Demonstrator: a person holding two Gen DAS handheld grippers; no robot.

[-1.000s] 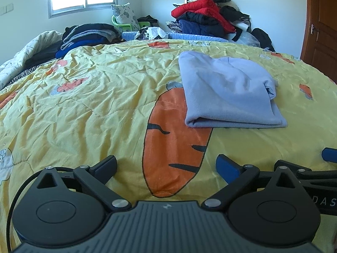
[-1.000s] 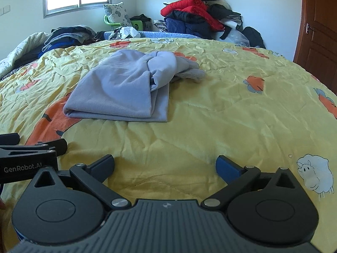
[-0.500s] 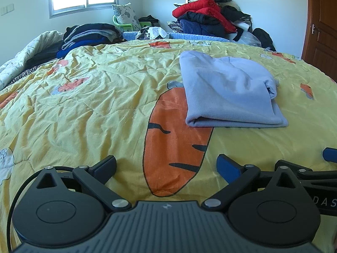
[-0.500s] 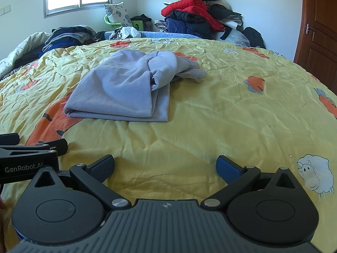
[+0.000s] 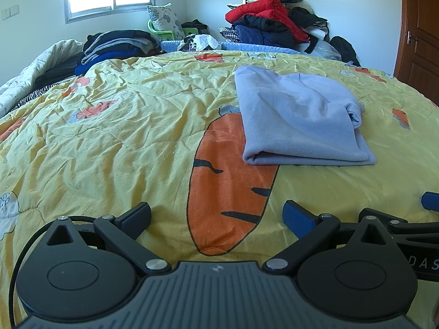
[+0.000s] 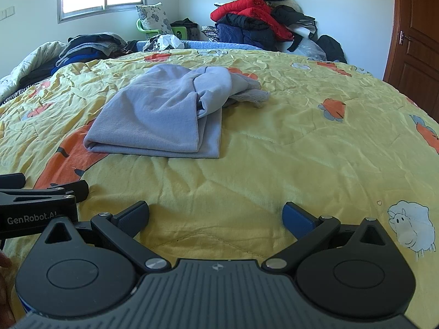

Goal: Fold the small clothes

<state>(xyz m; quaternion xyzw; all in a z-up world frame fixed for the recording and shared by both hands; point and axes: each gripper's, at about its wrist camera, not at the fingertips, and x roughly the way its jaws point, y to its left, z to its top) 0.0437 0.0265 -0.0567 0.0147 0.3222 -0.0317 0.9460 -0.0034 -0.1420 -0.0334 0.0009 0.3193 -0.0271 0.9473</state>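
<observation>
A light lavender-blue garment [image 5: 296,118] lies folded on the yellow carrot-print bedspread [image 5: 123,137], ahead and to the right in the left wrist view. In the right wrist view the garment [image 6: 162,118] lies ahead to the left, with a bunched sleeve or hood at its far right end. My left gripper [image 5: 216,213] is open and empty, low over the bedspread, well short of the garment. My right gripper [image 6: 215,212] is open and empty too, beside the left one, which shows at the left edge [image 6: 41,194].
Piles of clothes stand at the far side: dark folded ones [image 5: 118,44] at the left, red and black jackets [image 5: 269,22] by the wall. A wooden door [image 5: 419,27] is at the right. A green chair with a pillow [image 5: 164,24] is under the window.
Nothing has visibly changed apart from a very slight drift of both views; both grippers stay open and the garment lies still.
</observation>
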